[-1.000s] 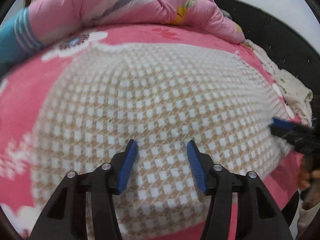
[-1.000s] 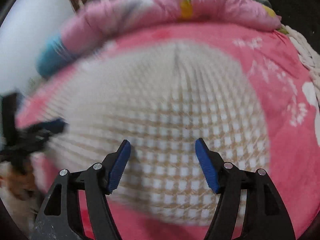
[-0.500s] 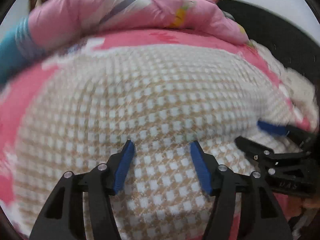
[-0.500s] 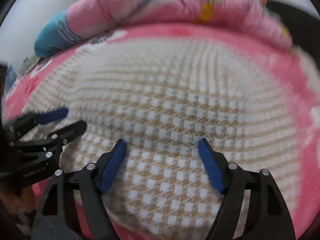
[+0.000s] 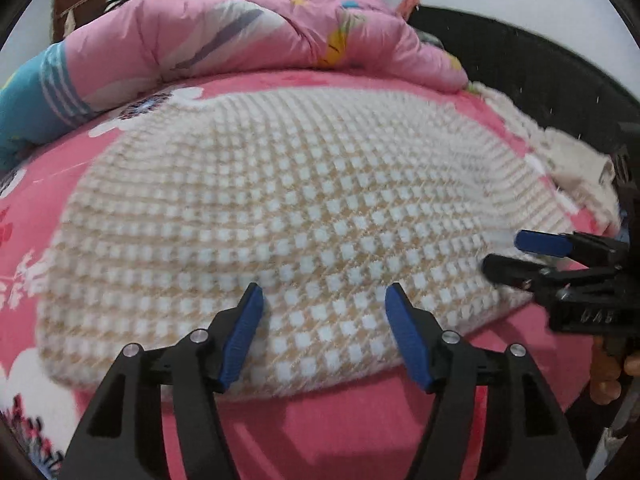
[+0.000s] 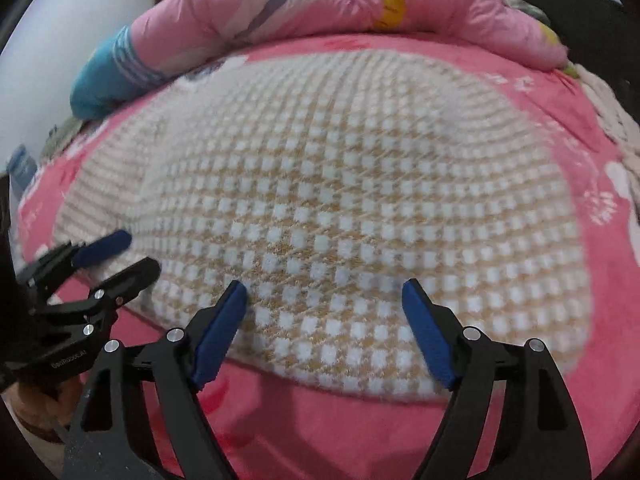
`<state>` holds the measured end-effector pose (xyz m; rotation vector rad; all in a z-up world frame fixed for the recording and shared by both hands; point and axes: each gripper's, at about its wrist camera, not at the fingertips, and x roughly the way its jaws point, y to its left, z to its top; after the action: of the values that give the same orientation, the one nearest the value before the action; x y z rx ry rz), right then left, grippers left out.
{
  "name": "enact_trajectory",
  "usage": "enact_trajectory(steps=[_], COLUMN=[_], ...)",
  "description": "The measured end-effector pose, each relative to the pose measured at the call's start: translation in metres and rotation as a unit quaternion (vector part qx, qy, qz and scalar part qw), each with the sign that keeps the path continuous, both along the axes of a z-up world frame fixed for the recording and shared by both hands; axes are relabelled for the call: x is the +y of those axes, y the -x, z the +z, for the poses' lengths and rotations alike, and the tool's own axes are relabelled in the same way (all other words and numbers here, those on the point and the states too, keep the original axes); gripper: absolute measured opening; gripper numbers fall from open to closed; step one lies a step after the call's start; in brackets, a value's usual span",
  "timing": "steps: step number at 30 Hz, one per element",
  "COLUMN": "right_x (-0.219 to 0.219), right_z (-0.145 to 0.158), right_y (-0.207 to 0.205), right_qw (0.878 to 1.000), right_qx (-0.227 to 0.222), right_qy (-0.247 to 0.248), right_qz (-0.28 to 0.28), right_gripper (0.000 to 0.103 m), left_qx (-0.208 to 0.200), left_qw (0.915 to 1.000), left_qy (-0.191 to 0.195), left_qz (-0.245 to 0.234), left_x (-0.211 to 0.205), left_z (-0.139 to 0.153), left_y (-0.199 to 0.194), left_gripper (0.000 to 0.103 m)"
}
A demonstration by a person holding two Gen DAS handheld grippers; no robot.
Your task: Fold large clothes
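Both the left gripper [image 5: 322, 300] and the right gripper [image 6: 324, 298] have just spread wider, empty, above the near edge of the beige-and-white checked knit garment [image 5: 280, 208], lying flat on the pink bedspread [image 5: 340, 432], apparently released.

Soft, even indoor light with faint shadows; both fisheye views bulge, blurring toward dark, vignetted edges.
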<state>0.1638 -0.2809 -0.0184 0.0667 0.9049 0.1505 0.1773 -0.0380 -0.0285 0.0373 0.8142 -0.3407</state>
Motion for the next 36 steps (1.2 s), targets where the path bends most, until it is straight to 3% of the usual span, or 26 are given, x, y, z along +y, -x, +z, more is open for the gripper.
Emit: enact_trajectory(steps=[3,7,9,13,18,22,28,32,36], right_x=[-0.033,-0.063,-0.060,-0.053,-0.030,0.012,0.030,0.035,0.040], right_z=[0.018,-0.028,-0.015,0.013,0.034,0.038,0.061,0.073,0.077], right_y=[0.027,0.016,0.019,0.037,0.069,0.093,0.109,0.114,0.115], right_qw=[0.998,0.997,0.998,0.998,0.995,0.993,0.985,0.976,0.973], right_qx=[-0.041,0.031,0.016,-0.013,-0.062,-0.096,-0.155,-0.196,-0.208], right_qy=[0.012,-0.017,0.002,-0.023,-0.044,-0.017,0.016,0.044,0.059], right_qz=[-0.035,-0.062,-0.063,-0.062,-0.064,-0.064,-0.078,-0.086,-0.081], right_gripper=[0.075,0.077,0.076,0.079,0.090,0.095,0.095,0.095,0.095], left_qx=[-0.030,0.035,0.025,0.012,-0.038,-0.084,-0.112,-0.140,-0.167], left_qw=[0.9989,0.9961,0.9964,0.9972,0.9969,0.9942,0.9907,0.9852,0.9755], left_qy=[0.013,0.041,0.043,0.045,0.043,0.044,0.050,0.028,-0.027], left_qz=[0.033,0.070,0.069,0.059,0.053,0.051,0.058,0.095,0.141], left_x=[0.029,0.060,0.060,0.054,0.044,0.034,0.029,0.026,0.021], left_z=[0.015,-0.019,-0.018,-0.001,0.036,0.068,0.101,0.116,0.125], left_y=[0.017,0.001,0.003,0.021,0.061,0.091,0.111,0.118,0.126], left_gripper=[0.065,0.067,0.067,0.072,0.085,0.098,0.098,0.098,0.098])
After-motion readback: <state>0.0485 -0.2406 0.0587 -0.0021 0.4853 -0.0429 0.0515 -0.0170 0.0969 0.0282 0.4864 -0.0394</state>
